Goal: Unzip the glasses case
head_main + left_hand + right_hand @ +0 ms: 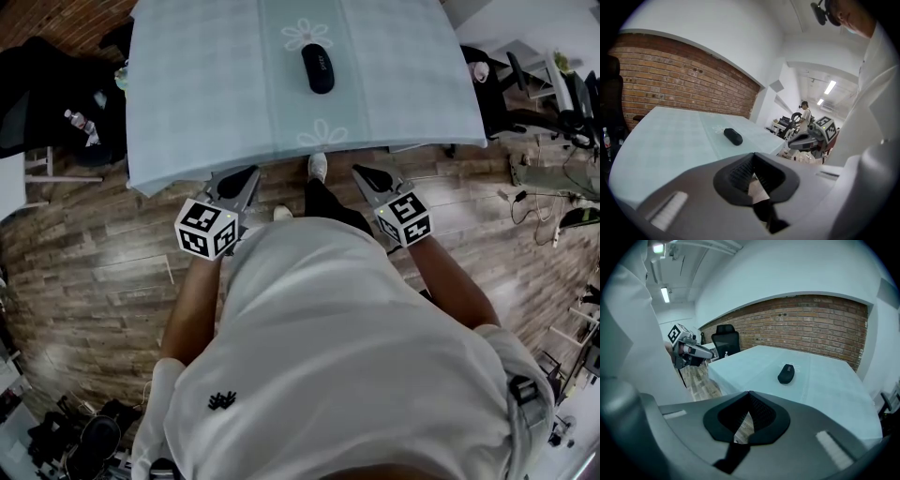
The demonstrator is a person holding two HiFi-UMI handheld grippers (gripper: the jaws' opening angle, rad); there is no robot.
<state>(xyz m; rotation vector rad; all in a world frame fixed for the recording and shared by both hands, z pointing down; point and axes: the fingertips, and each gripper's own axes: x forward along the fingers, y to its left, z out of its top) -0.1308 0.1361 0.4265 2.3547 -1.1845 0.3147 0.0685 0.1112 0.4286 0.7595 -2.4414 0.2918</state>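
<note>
A black, oval glasses case (318,68) lies zipped shut near the far middle of the table (187,103), which is covered with a pale blue cloth. The case also shows in the left gripper view (733,136) and the right gripper view (786,373). My left gripper (239,183) and right gripper (375,180) hang over the floor just short of the table's near edge, close to my body and well away from the case. Both are shut on nothing, the left gripper (753,157) and the right gripper (750,394) each with jaw tips together.
A black office chair (37,84) and a water bottle (80,125) stand left of the table. More chairs and equipment (534,94) crowd the right side. A brick wall (811,319) runs behind the table. My shoe (318,167) is at the table's edge.
</note>
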